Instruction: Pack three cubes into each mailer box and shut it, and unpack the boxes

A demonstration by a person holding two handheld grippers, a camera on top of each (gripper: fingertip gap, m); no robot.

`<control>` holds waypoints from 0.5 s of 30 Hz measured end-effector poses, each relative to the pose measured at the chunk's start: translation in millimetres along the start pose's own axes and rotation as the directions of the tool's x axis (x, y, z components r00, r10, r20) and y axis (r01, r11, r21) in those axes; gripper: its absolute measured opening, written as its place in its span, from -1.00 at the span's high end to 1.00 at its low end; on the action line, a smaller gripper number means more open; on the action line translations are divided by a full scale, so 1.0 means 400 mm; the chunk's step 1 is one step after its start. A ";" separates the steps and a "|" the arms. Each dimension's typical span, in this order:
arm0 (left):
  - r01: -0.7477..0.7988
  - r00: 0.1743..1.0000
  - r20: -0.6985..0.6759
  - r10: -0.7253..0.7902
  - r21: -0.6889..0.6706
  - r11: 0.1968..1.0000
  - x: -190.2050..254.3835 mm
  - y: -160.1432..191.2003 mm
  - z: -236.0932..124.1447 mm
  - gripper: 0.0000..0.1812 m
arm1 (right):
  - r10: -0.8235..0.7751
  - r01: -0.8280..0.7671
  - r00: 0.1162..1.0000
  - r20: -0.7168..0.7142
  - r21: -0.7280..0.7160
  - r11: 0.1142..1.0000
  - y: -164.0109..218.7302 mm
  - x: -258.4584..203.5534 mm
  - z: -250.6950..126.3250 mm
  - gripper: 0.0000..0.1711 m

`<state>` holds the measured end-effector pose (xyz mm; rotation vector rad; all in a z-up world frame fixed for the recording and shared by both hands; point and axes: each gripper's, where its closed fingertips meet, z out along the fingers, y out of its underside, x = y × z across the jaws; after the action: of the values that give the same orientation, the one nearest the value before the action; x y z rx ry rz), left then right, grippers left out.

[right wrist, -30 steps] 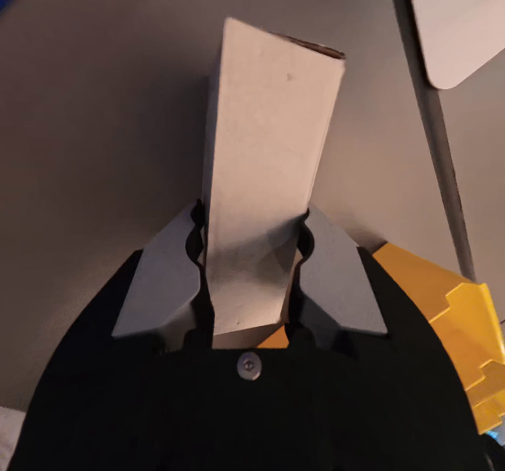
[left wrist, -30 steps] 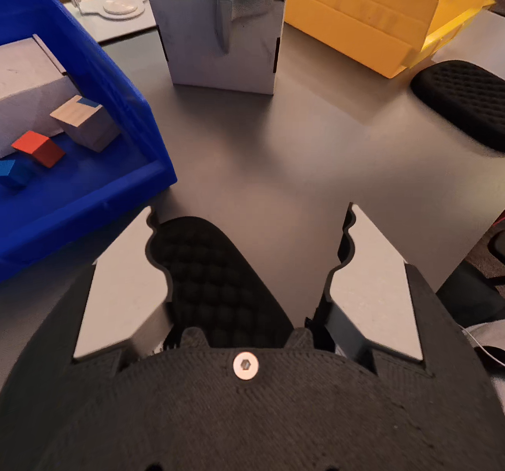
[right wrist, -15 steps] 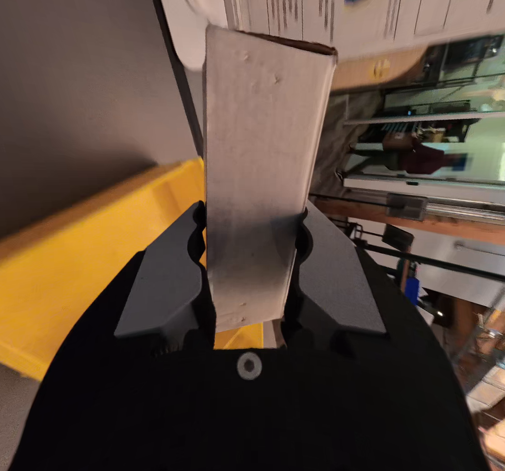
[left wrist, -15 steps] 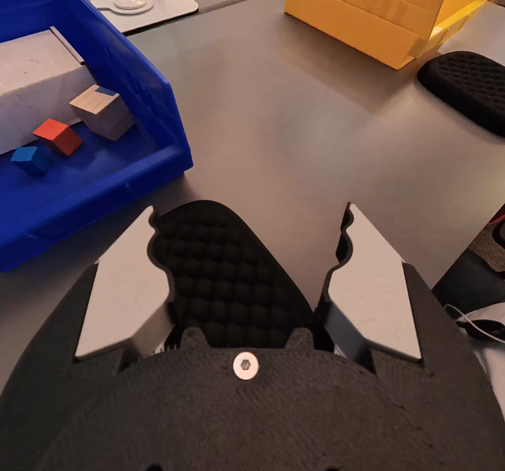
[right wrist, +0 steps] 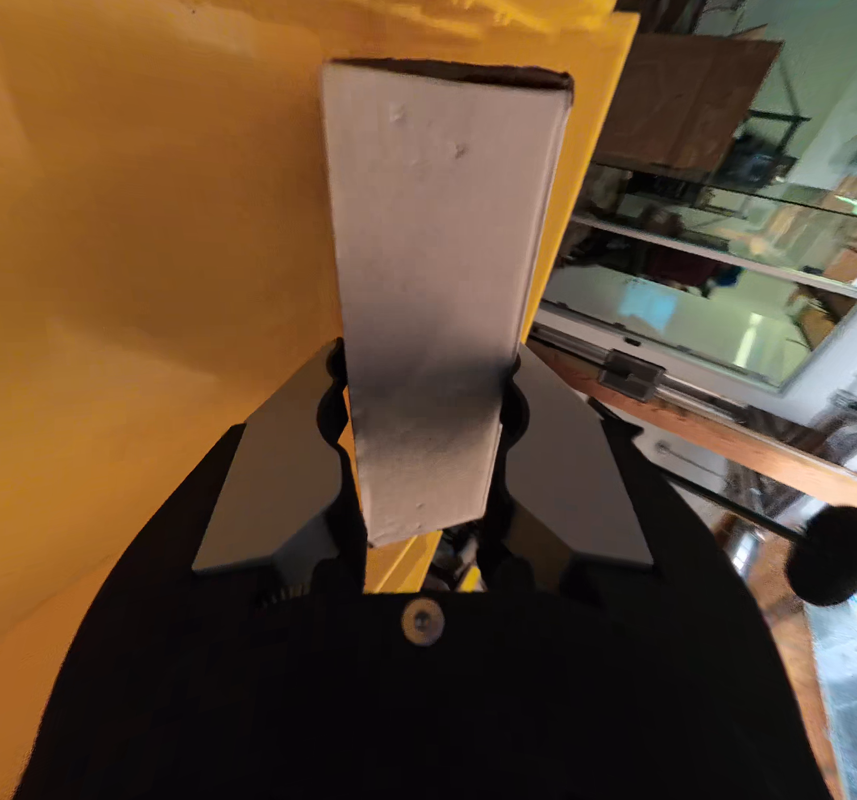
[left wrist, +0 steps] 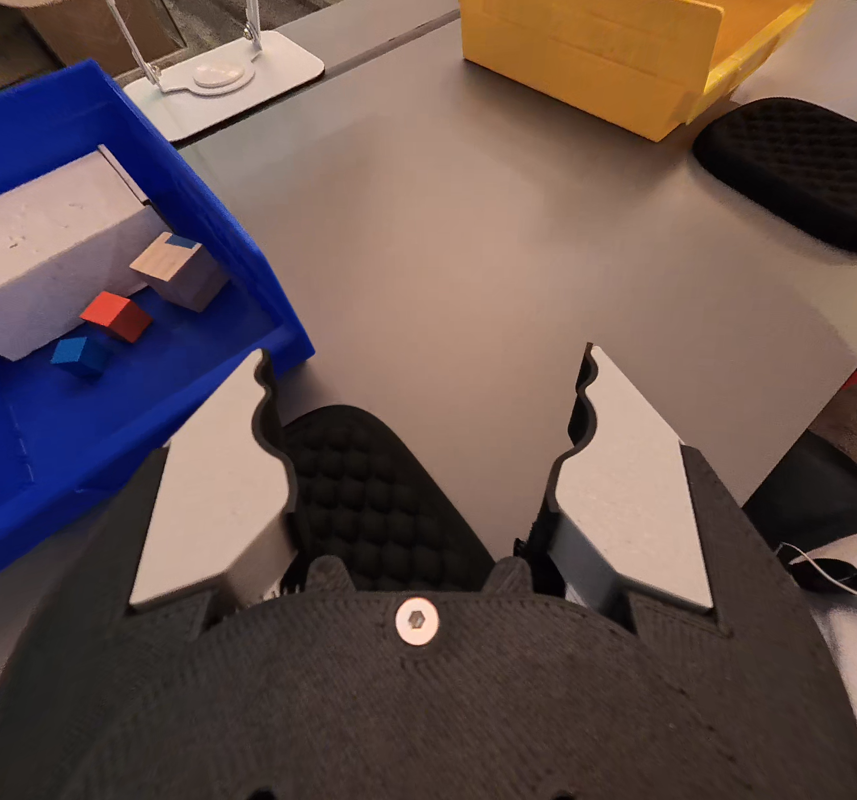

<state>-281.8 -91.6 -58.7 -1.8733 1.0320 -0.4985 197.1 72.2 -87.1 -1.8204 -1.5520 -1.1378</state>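
My right gripper is shut on a white mailer box and holds it over the inside of the yellow bin. My left gripper is open and empty, low over the grey table. To its left the blue bin holds another white mailer box, a wooden cube, a red cube and a blue cube. The yellow bin stands at the far right, with a bit of the white box and the right gripper showing over its rim.
A white lamp base stands on the far table edge. A black padded rest lies at the right. Another black pad lies under my left gripper. The table's right edge drops off to cables and dark gear.
My right gripper has carried the white mailer box up off the table and over into the yellow bin. My left gripper stayed open and drew back a little.
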 end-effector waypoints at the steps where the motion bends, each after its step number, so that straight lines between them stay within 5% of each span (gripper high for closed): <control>1: -0.004 1.000 0.002 0.004 0.000 1.000 0.003 -0.004 0.000 -0.40 | -0.001 0.001 1.000 -0.027 -0.012 1.000 0.006 0.004 0.009 0.23; 11: -0.030 1.000 0.003 0.030 -0.015 0.999 0.020 -0.015 0.002 -0.40 | 0.160 -0.163 0.970 0.184 0.002 0.987 0.024 -0.091 -0.036 0.17; 15: -0.036 0.999 0.006 0.036 -0.011 0.999 0.020 -0.010 -0.006 -0.41 | 0.490 -0.505 0.843 0.223 0.014 0.863 0.054 -0.039 -0.160 0.07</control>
<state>-277.2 -98.5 -54.6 -1.8611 1.0646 -0.4667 199.8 7.6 -62.6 -2.1773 -1.0939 -0.6480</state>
